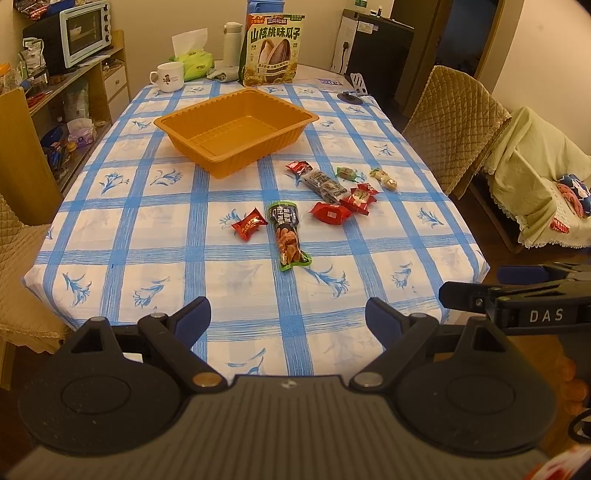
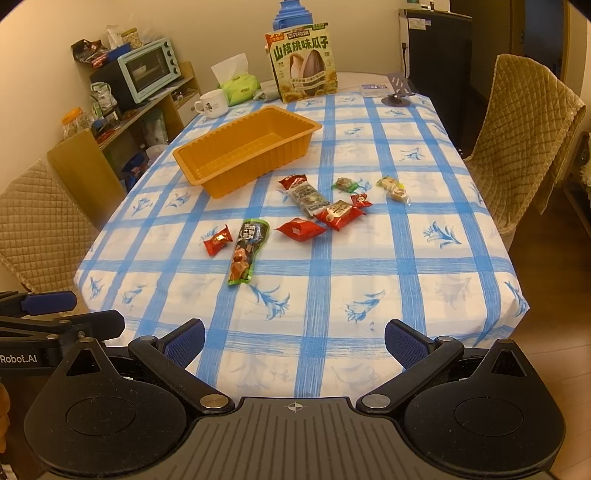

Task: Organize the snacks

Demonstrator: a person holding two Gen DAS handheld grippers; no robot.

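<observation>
An empty orange tray (image 1: 236, 123) (image 2: 247, 147) stands on the blue-checked table. Several small snack packets lie loose in front of it: a long dark and green packet (image 1: 287, 232) (image 2: 246, 251), a small red one (image 1: 249, 223) (image 2: 218, 240), a red pillow pack (image 1: 330, 213) (image 2: 301, 229), a grey bar (image 1: 323, 184) (image 2: 308, 195) and others. My left gripper (image 1: 288, 317) is open and empty above the table's near edge. My right gripper (image 2: 295, 341) is open and empty, also at the near edge, to the right of the left one.
A big sunflower-seed bag (image 1: 271, 50), a mug (image 1: 168, 75), a tissue pack (image 1: 194, 61) and a flask (image 1: 232, 42) stand at the table's far end. Quilted chairs (image 2: 524, 136) stand at both sides. A shelf with an oven (image 1: 85, 31) is at left.
</observation>
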